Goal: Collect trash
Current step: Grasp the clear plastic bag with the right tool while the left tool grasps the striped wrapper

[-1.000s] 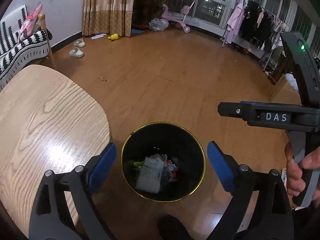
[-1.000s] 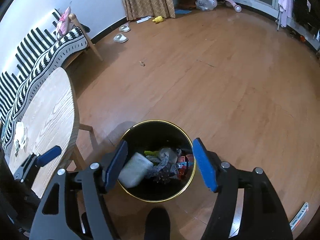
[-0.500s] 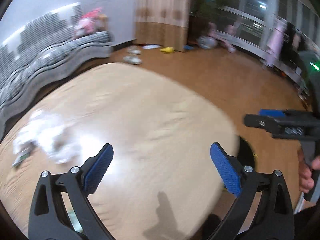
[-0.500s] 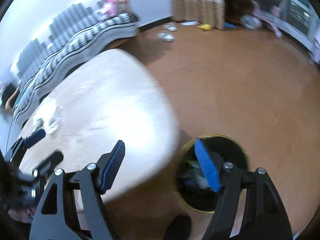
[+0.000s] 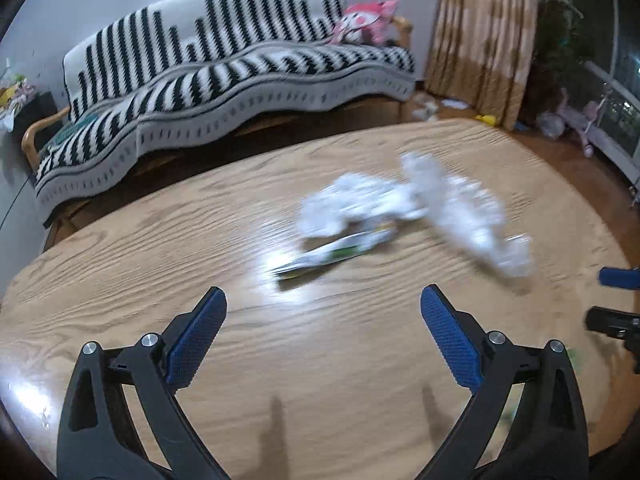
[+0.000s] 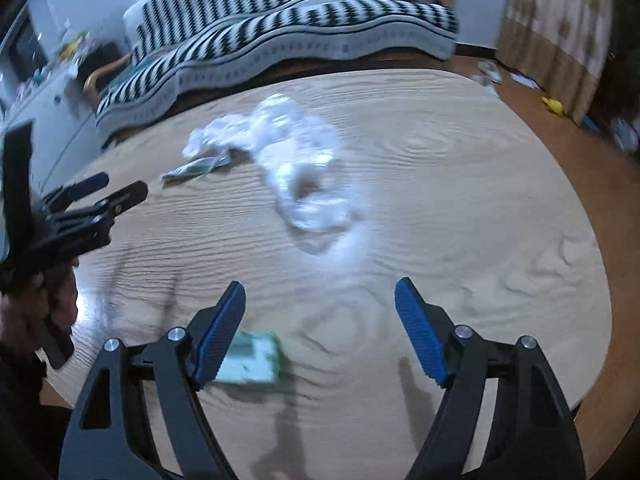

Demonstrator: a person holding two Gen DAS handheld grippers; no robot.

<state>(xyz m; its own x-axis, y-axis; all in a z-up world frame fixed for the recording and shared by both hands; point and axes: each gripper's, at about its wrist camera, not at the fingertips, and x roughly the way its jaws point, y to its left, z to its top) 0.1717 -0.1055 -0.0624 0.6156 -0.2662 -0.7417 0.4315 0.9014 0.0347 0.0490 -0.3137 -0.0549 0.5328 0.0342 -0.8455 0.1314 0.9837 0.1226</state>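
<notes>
Both grippers hover over a round wooden table (image 5: 160, 264) (image 6: 480, 208). Crumpled white paper (image 5: 352, 204) (image 6: 224, 136), a clear crinkled plastic bag (image 5: 472, 216) (image 6: 308, 176) and a flat green-and-white wrapper (image 5: 332, 254) (image 6: 192, 168) lie blurred in a cluster ahead. My left gripper (image 5: 322, 344) stands wide open and empty, short of the wrapper. My right gripper (image 6: 320, 332) has its jaws opening with nothing between them; a green-and-white packet (image 6: 256, 358) lies by its left finger. Each gripper shows at the edge of the other's view: the right (image 5: 616, 300), the left (image 6: 100, 200).
A sofa under a black-and-white striped throw (image 5: 224, 76) (image 6: 280, 28) stands behind the table with a pink plush toy (image 5: 368, 20). Curtains (image 5: 480, 40) hang at the right. Small things lie on the wooden floor (image 6: 552, 104) beyond the table edge.
Both grippers swung away from the black trash bin on the floor to above the table. The bin has left both views and the trash on the table has come into view.
</notes>
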